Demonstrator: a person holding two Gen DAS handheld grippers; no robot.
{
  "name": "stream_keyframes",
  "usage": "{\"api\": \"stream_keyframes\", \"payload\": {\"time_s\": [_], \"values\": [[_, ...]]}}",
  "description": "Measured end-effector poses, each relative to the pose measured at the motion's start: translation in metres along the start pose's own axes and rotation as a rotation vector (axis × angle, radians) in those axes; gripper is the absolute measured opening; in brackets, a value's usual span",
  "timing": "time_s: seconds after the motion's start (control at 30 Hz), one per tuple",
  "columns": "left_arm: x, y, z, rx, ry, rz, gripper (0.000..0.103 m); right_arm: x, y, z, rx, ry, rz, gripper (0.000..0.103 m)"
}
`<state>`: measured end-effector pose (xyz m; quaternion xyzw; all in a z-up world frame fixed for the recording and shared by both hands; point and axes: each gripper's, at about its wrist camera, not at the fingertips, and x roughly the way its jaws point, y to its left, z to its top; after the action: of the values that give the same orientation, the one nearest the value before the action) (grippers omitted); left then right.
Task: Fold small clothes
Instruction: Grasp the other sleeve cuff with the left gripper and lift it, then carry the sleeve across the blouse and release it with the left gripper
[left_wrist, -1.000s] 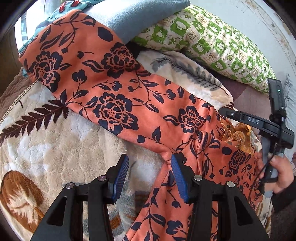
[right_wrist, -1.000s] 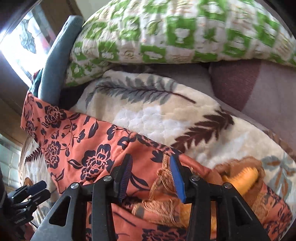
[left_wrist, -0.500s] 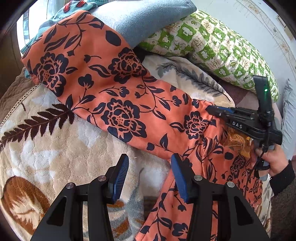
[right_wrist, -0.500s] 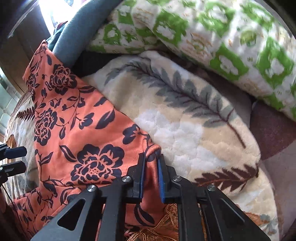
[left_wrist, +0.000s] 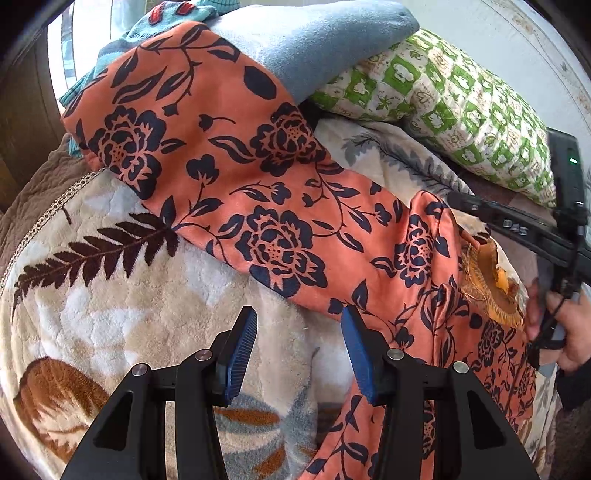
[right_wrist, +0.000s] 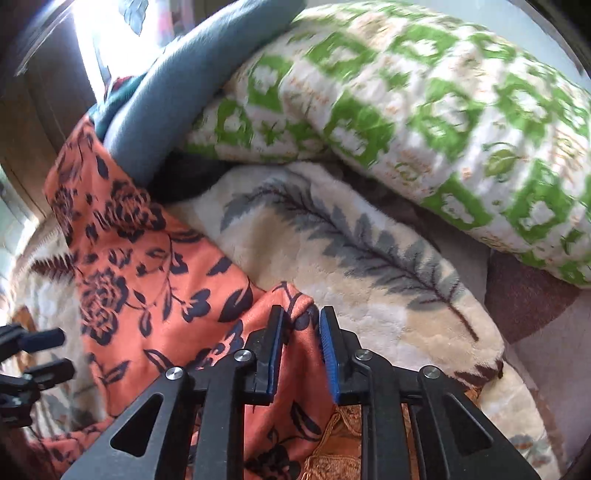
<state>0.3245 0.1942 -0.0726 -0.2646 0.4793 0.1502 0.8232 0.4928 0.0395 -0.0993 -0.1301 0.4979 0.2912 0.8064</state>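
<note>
On leaf-print blanket (left_wrist: 110, 317): orange floral garment (left_wrist: 258, 206) spread diagonally. Right hand-held gripper (right_wrist: 301, 328) just reopening slightly, garment edge between pads. Left hand-held gripper (left_wrist: 299, 343) released, over blanket.

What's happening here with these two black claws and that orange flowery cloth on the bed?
A person is folding an orange floral garment spread over a leaf-patterned blanket, holding a claw in each hand. The right claw has a raised fold of the garment's edge between its narrowly parted pads, which have just been opening slightly. The left claw hangs open above the blanket, gripping nothing. A green patterned pillow lies behind.
</note>
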Motion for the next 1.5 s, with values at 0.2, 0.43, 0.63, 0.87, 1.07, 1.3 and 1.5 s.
{"api": "stream_keyframes", "payload": {"time_s": [0.2, 0.43, 0.63, 0.87, 1.07, 1.3, 1.5], "values": [[-0.022, 0.057, 0.018, -0.177, -0.048, 0.033, 0.048, -0.043, 0.002, -0.009, 0.133, -0.054, 0.056, 0.032], [-0.057, 0.15, 0.05, -0.356, -0.095, 0.037, 0.048, -0.018, 0.077, -0.006, 0.055, -0.022, 0.083, 0.041], [-0.052, 0.207, 0.078, -0.466, -0.07, -0.141, 0.048, 0.016, 0.158, -0.005, -0.042, -0.002, 0.093, 0.047], [-0.028, 0.229, 0.097, -0.534, -0.043, -0.366, 0.048, 0.059, 0.243, -0.007, -0.186, 0.017, 0.019, 0.056], [-0.02, 0.243, 0.11, -0.541, -0.054, -0.452, 0.048, 0.095, 0.285, -0.006, -0.263, 0.009, -0.118, 0.057], [-0.005, 0.255, 0.125, -0.568, -0.026, -0.491, 0.036, 0.111, 0.278, 0.006, -0.222, -0.061, -0.228, 0.027], [-0.05, 0.222, 0.124, -0.476, -0.139, -0.495, 0.006, 0.056, 0.247, 0.002, -0.127, -0.162, -0.101, 0.009]]}}
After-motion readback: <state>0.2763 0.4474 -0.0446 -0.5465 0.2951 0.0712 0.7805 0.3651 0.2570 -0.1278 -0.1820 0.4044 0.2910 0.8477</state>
